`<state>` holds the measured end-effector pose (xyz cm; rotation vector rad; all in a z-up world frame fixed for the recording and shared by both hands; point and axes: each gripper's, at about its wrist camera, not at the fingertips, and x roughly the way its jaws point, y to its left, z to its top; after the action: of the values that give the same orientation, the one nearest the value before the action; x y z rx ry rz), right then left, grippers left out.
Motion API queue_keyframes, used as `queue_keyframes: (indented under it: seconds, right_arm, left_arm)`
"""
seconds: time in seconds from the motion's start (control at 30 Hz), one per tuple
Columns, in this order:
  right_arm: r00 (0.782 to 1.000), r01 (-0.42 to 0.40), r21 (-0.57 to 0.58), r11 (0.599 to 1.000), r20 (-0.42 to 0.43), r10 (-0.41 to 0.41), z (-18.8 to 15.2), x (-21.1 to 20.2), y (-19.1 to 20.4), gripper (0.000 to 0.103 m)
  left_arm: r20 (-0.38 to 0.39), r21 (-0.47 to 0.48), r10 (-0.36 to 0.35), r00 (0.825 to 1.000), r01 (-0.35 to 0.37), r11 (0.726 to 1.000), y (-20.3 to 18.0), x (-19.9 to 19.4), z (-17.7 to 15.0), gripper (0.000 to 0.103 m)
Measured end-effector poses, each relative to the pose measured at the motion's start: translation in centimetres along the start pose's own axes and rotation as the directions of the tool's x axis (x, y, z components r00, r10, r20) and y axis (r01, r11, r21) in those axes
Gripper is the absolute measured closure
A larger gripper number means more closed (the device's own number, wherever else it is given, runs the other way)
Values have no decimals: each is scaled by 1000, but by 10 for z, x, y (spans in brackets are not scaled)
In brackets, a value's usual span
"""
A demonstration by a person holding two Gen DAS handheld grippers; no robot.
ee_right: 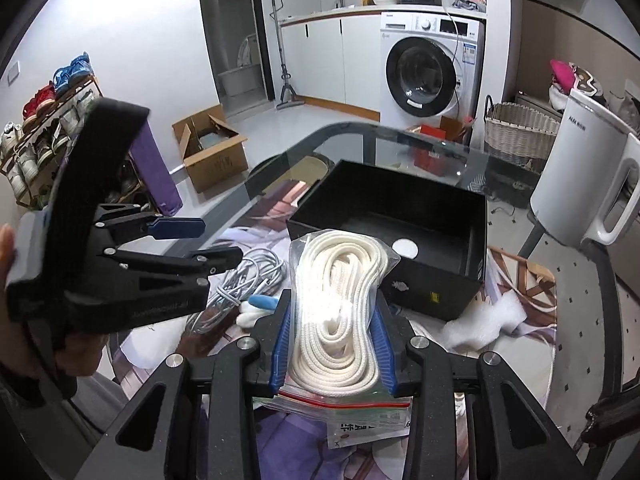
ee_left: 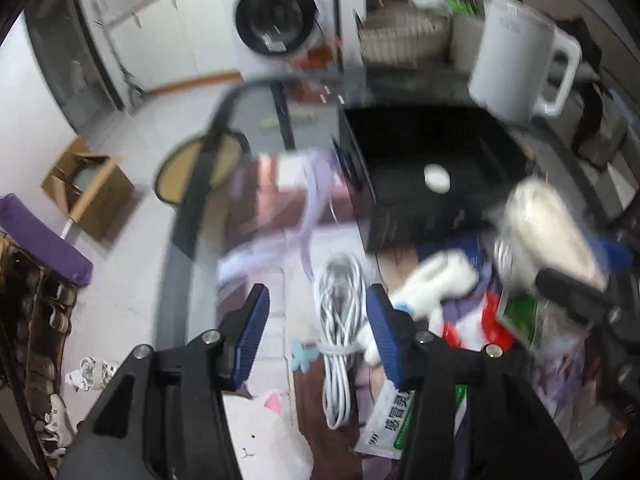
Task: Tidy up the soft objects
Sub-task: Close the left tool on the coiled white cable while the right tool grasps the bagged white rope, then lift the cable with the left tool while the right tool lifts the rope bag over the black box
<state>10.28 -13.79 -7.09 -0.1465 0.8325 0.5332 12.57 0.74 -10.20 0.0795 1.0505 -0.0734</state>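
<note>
My right gripper is shut on a clear bag of coiled white rope, held above the table in front of a black open box. The bag also shows blurred in the left wrist view at the right. My left gripper is open and empty above a bundled white cable; it shows in the right wrist view at the left. A white and blue soft item lies right of the cable. The box holds a small white round object.
A white kettle stands at the table's right. A white foam piece lies beside the box. Sachets and packets litter the patterned cloth. Beyond the glass table edge are a washing machine, a wicker basket and a cardboard box.
</note>
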Motion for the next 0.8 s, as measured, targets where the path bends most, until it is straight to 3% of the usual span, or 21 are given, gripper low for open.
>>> queue_keyframes:
  seconds: [0.13,0.2,0.27,0.43,0.67,0.8]
  right_arm:
    - [1000,2,3,1000,-8,-2,-1,2,-2,67]
    - [1000,-1,2,1000,-10,1,-2,2,-1,67]
    - [1000,-2,-2,1000,-12,2,-2,2,0,67]
    - [1000,-4,-4,1000,-14,4,-2,2,-1,67]
    - [1000,-6,-5,1000,8,6,-3,-1,-1,67]
    - [999,-14,-11,1000,47,14,-2,-9,2,67]
  left_arm:
    - [-120,-9,-50,992,49,999,-5,27,-10,53]
    - [-138,-7,-24,990,23,1000,-5,35,-11,54]
    - [-151,7,-16,988,18,1000,-7,41,-12,76]
    - [-149,26,-10,989,14,1000,-11,40,-14,76]
    - [18,11,42,999,-42,999,-7,-5,-9,77]
    - [109,-5,13,994,-12,1000,-3,-31,-9,77]
